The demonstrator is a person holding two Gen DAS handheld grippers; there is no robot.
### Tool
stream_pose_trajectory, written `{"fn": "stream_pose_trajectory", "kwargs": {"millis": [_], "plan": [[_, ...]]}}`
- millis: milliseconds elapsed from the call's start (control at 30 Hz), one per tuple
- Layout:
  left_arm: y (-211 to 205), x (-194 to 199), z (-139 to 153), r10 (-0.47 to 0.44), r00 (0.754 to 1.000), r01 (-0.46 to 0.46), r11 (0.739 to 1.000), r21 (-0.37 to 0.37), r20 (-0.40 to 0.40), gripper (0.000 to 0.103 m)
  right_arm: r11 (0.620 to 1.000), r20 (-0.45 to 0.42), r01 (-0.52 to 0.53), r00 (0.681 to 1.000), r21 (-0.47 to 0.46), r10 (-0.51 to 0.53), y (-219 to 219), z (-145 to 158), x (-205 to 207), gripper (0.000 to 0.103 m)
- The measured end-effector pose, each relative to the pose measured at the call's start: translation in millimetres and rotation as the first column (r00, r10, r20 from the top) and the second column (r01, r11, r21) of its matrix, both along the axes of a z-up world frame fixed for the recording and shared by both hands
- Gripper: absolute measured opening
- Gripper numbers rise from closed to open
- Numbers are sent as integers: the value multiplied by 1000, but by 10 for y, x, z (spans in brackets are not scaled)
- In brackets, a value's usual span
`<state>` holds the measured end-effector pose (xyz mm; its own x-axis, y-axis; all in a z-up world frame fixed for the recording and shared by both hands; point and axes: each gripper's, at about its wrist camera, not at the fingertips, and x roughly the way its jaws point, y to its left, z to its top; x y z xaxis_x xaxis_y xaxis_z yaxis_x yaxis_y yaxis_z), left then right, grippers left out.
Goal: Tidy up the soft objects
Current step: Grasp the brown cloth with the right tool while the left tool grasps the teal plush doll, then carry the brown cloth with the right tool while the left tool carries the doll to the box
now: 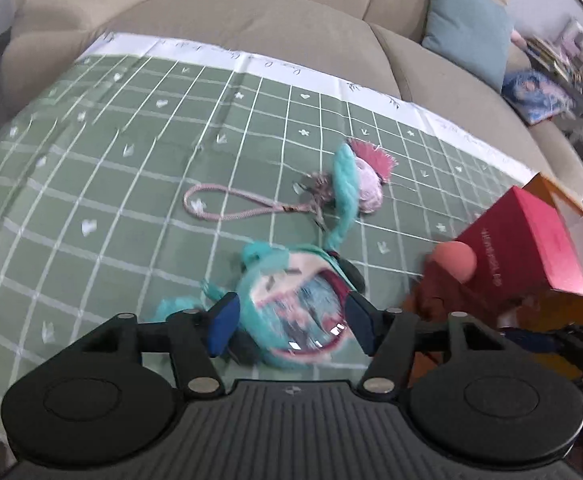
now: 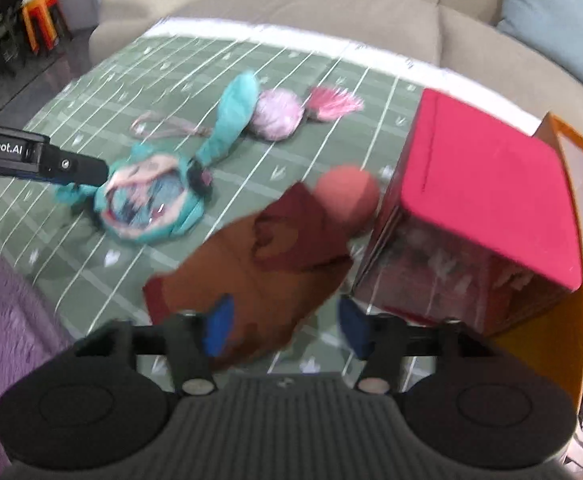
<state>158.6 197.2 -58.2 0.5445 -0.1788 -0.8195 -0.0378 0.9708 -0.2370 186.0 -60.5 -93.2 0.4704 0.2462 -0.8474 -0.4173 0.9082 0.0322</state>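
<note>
A teal plush doll [image 1: 291, 312] with a pink face lies on the green checked cloth [image 1: 111, 152]. My left gripper [image 1: 291, 322] is open, its blue pads on either side of the doll's head; it also shows in the right wrist view [image 2: 103, 172]. A pink pom-pom charm [image 1: 367, 184] with a cord loop lies beyond it. A brown plush [image 2: 259, 260] with an orange ball nose [image 2: 347, 194] lies between the open jaws of my right gripper [image 2: 287, 326], beside a red box [image 2: 483, 200].
The cloth covers a beige sofa [image 1: 291, 12] with a blue cushion [image 1: 467, 28]. An orange box wall [image 2: 571, 300] stands behind the red box. A purple fuzzy fabric [image 2: 7, 320] lies at the near left in the right wrist view.
</note>
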Motion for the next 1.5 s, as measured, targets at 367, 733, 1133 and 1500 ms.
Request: {"fn": "stream_pose_trajectory", "kwargs": {"millis": [367, 733, 1133, 1500], "plan": [[43, 404, -547, 9, 986, -14, 999, -33, -166, 87, 991, -142, 126, 983, 34, -120, 166, -368, 326, 83], [-76, 376, -557, 18, 994, -20, 1000, -18, -106, 64, 998, -76, 68, 995, -7, -68, 366, -457, 269, 51], [-146, 104, -204, 43, 999, -43, 999, 6, 5, 21, 1000, -50, 25, 998, -7, -25, 374, -314, 228, 1], [-269, -313, 436, 73, 987, -78, 996, 35, 141, 20, 998, 59, -12, 998, 55, 9, 245, 207, -14, 1]]}}
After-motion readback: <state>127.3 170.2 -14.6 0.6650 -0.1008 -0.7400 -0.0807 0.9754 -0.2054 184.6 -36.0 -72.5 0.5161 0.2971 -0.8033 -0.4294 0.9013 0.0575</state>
